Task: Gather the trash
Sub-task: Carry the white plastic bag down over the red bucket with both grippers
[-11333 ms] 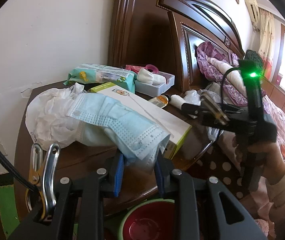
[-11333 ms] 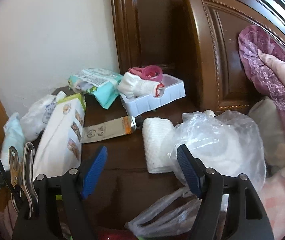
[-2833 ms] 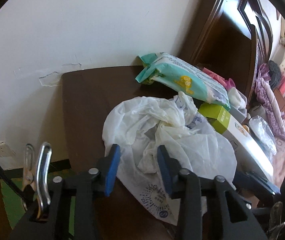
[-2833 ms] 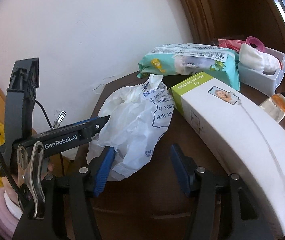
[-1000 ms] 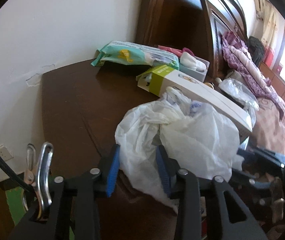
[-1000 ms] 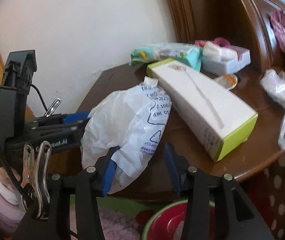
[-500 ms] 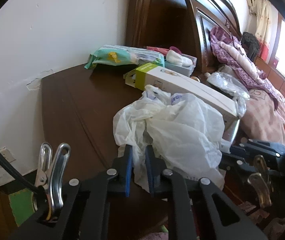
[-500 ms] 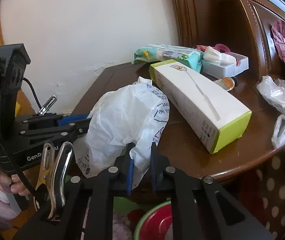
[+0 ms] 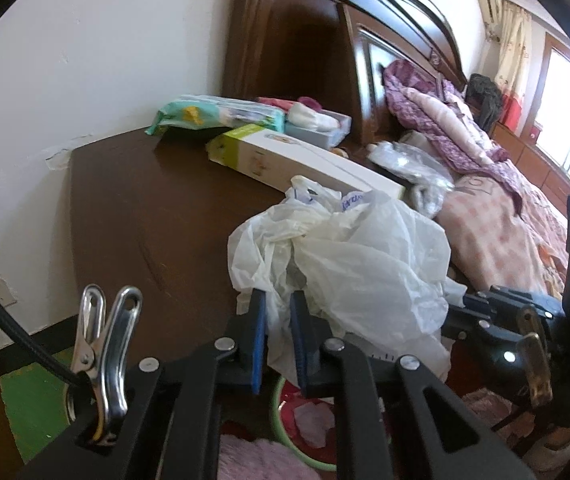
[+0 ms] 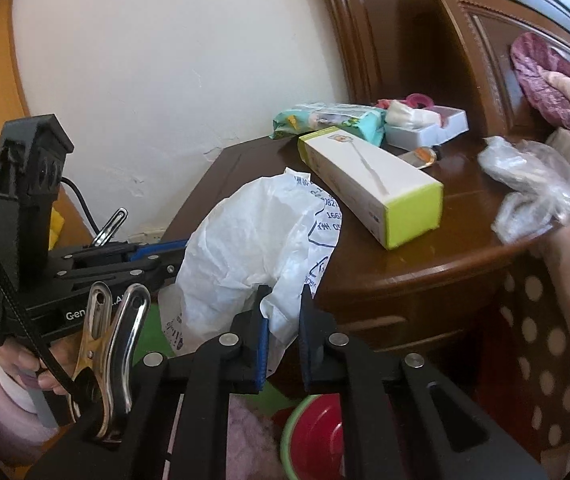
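Note:
A crumpled white plastic bag point(image 9: 369, 264) with blue print hangs over the front edge of the dark wooden nightstand point(image 9: 137, 208). My left gripper point(image 9: 277, 312) is shut on a fold of the bag's near edge. In the right wrist view the same white plastic bag point(image 10: 253, 248) is held from its other side, with my right gripper point(image 10: 283, 308) shut on a lower fold. The left gripper point(image 10: 157, 258) shows there at the left, held by a hand in a pink sleeve. A red bin with a green rim point(image 10: 317, 432) sits on the floor below the bag.
On the nightstand lie a long white and green box point(image 10: 369, 184), a teal wipes pack point(image 10: 325, 120), a white tray point(image 10: 429, 128) with small items, an orange tube point(image 10: 421, 158) and a clear plastic bag point(image 10: 533, 184). A dark headboard point(image 9: 305, 52) and a bed with pink bedding point(image 9: 497, 220) stand to the right.
Both grippers have shut on the white bag and drawn it toward the nightstand's front edge, so it now hangs partly off the top, over the red bin.

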Demonstrator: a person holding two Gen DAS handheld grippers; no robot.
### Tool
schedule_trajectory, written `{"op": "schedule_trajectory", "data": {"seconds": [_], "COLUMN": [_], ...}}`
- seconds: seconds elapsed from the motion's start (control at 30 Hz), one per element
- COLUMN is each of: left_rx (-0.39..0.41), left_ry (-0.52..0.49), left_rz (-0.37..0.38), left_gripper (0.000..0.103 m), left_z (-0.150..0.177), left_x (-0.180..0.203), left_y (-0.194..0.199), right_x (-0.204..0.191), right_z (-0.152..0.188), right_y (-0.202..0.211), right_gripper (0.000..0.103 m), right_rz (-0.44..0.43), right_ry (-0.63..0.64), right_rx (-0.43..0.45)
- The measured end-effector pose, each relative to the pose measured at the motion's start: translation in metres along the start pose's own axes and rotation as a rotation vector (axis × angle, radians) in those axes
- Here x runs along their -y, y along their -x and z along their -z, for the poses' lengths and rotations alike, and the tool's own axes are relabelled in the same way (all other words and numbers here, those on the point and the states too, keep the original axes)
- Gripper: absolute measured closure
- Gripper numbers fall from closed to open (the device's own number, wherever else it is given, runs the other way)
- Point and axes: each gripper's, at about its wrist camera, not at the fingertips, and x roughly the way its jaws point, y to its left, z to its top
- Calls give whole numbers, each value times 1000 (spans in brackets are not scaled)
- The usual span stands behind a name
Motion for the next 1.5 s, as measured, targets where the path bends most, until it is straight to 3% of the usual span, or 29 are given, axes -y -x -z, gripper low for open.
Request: {"op": "schedule_trajectory", "data": {"seconds": [0.37,0.67,1.1,1.5], "left_rx": [-19,-84,-206,-318], "left_ry": [-31,-81,-146,-152], "left_rz": [57,65,51,43], "left_gripper": [90,90,90,90], "left_z": [35,69,114,128], "left_x": [49,81,104,103], "left_y": [14,-3,-60,-108], "right_x": [7,23,55,72], "right_z": [48,88,126,139], "right_y": [52,67,50,19], "right_gripper": [90,90,90,90], "right_rz": [35,92,154,150], "right_ry": [-31,-100,-159,-226], "right_rx": [8,-4,-90,-171]}}
